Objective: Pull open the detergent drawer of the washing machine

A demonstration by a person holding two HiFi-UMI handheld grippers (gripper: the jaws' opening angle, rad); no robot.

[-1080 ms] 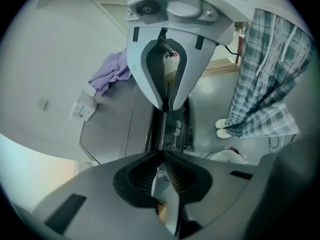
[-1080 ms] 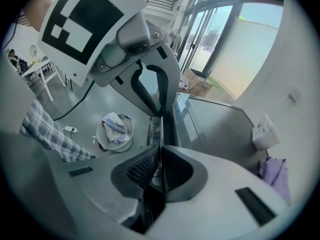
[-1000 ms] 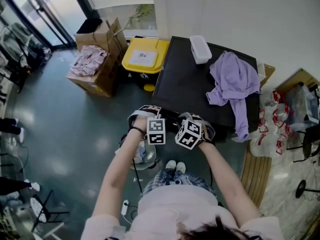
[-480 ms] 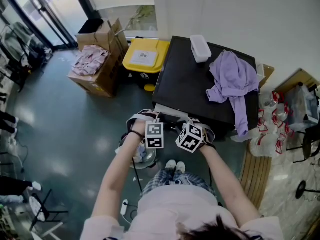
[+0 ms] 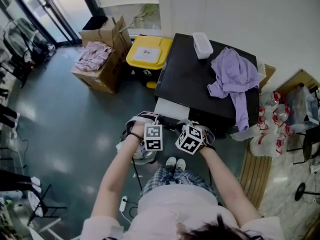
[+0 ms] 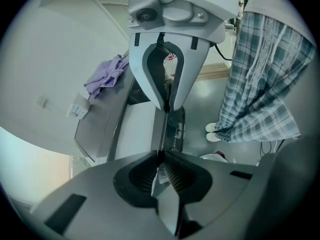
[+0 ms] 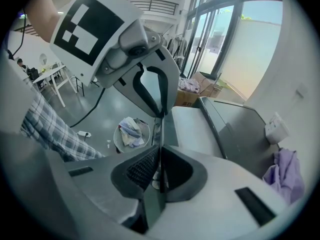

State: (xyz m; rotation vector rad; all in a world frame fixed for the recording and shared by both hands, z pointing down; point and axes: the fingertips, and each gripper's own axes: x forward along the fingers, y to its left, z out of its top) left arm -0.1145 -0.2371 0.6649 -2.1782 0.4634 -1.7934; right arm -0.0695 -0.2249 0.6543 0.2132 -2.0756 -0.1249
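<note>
Two claws are clamped on one thin edge. The left claw (image 6: 161,158) has its ribbed pads almost together, pinching the dark front panel of the detergent drawer (image 5: 169,107). The right claw (image 7: 159,151) is closed just as narrowly on the same panel, right beside it. In the head view the two marker cubes sit side by side, with a hand behind each.

The drawer stands out from the front of the washing machine (image 5: 195,86) at its left corner, showing a pale flat top. On the machine's black lid lie a purple garment (image 5: 232,79) and a small white box (image 5: 202,45). Beyond it stand a yellow-lidded bin (image 5: 147,54) and a cardboard box (image 5: 100,64). A basket of laundry (image 7: 131,131) sits on the floor below the left hand, near the person's white shoes (image 5: 175,164).
</note>
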